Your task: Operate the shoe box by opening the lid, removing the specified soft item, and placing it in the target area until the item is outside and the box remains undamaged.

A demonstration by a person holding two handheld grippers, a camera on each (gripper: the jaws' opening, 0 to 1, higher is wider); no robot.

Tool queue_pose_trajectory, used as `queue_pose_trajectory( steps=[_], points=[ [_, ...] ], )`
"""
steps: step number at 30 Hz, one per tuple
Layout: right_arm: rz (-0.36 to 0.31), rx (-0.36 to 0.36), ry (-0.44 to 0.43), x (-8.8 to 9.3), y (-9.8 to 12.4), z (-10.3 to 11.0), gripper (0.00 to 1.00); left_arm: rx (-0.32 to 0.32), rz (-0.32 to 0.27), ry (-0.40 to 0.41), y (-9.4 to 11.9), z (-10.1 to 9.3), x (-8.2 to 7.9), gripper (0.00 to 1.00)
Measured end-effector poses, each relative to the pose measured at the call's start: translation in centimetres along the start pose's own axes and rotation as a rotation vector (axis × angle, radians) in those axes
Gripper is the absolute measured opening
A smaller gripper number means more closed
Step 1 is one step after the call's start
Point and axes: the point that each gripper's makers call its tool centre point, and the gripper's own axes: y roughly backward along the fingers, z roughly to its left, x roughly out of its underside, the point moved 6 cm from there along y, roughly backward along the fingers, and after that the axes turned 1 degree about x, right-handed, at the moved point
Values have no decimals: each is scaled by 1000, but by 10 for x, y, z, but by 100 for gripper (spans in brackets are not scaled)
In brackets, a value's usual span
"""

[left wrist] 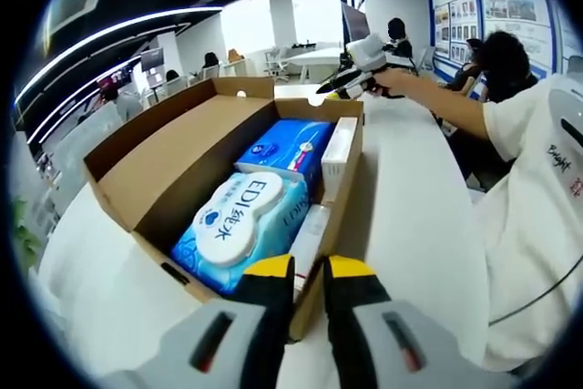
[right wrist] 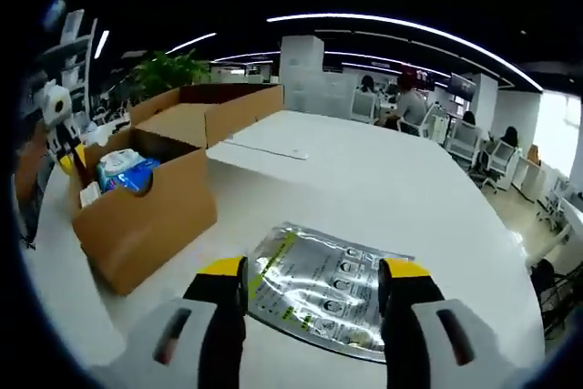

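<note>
Left gripper (left wrist: 308, 281), yellow-tipped jaws pinched nearly together on the near wall of the open shoe box (left wrist: 123, 190) w/ lid folded back; wet-wipes pack (left wrist: 239, 225) and blue pack (left wrist: 290, 145) sit inside. Right gripper (right wrist: 314, 291), jaws spread wide and grasping nothing, hovers over the silver soft pouch (right wrist: 321, 291), lying flat on the white table (right wrist: 410, 189), outside and right of the box.
</note>
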Motion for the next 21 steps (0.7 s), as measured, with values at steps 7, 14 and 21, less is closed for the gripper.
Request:
queue_pose_trajectory(
  steps=[7,14,21],
  points=[
    [15,-70,36,-29,8,9,34,14,45,-4,-2,1,-1,12],
    [-30,-251,73,-61,17,32,26,29,44,-5,-1,1,-1,11],
    [-76,-537,190,-85,25,82,21,51,35,-12,0,2,-1,10]
  ],
)
